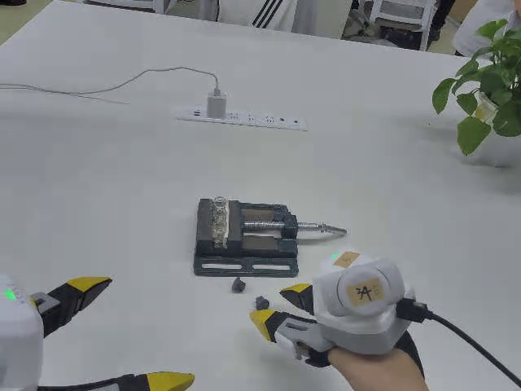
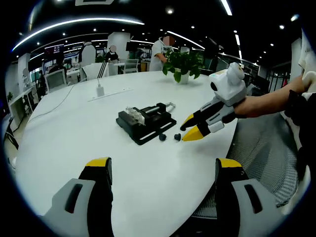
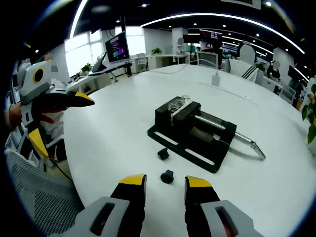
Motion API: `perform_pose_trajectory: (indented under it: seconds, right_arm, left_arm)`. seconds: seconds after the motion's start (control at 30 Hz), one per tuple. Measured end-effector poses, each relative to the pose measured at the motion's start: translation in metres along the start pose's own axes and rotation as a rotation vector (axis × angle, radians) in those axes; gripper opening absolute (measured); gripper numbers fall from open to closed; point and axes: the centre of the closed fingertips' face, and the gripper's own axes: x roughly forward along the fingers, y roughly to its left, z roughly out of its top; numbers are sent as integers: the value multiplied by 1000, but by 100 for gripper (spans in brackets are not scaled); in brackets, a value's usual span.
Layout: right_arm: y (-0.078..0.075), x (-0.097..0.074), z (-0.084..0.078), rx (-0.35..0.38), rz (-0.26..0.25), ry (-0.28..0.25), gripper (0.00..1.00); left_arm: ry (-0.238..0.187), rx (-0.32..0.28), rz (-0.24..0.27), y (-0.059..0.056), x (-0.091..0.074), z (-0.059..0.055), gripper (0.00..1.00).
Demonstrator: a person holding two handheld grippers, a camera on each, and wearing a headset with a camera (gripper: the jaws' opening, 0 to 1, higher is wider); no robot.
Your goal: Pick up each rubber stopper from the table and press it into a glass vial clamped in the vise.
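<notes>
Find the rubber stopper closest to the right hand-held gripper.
In the right gripper view, that stopper lies on the table just ahead of the right hand-held gripper, with the other stopper and vise beyond.

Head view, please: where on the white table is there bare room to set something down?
Bare: the wide stretch left of the black metal vise, and between it and the white power strip. Crowded: in front of the vise, two dark rubber stoppers and the right gripper.

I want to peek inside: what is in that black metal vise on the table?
Clear glass vials stand in a row inside the black metal vise, pinched between its jaws, which hide their lower parts.
</notes>
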Motion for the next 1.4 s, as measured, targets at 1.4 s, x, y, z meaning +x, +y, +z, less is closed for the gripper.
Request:
perform_pose_trajectory:
  seconds: [1.4]
  right_arm:
    - [1,9,-10,5,-35,37,9]
  left_arm:
    - [9,-21,12,1,-6,-9,83]
